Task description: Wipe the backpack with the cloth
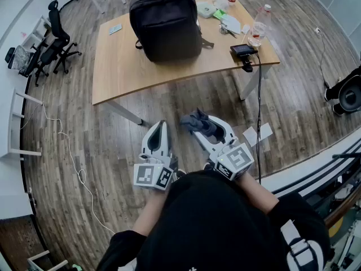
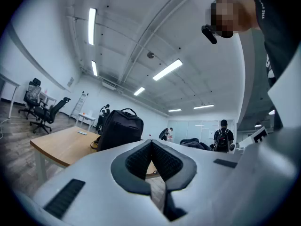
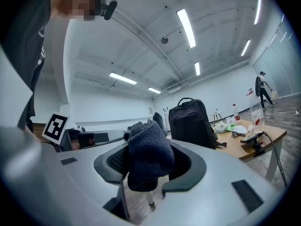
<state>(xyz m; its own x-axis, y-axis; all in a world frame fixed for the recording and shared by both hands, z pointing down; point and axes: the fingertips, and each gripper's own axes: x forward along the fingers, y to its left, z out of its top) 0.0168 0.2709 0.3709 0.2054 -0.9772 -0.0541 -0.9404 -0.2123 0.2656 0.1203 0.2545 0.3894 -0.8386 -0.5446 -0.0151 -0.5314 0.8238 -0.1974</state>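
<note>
A black backpack (image 1: 166, 21) stands upright on the wooden table (image 1: 130, 61), well ahead of both grippers; it also shows as the backpack (image 2: 120, 128) in the left gripper view and the backpack (image 3: 190, 121) in the right gripper view. My right gripper (image 1: 194, 123) is shut on a dark grey-blue cloth (image 1: 196, 121), which bunches between its jaws as the cloth (image 3: 148, 154). My left gripper (image 1: 159, 130) is shut with nothing in it, its pads (image 2: 162, 161) closed together. Both are held level above the floor, short of the table.
On the table's right end lie a plastic bottle (image 1: 258, 30), a small black device (image 1: 243, 51) with a cable hanging down, and wrappers (image 1: 225, 21). Office chairs (image 1: 53, 41) stand at the left. People stand far back in the room (image 2: 223, 136).
</note>
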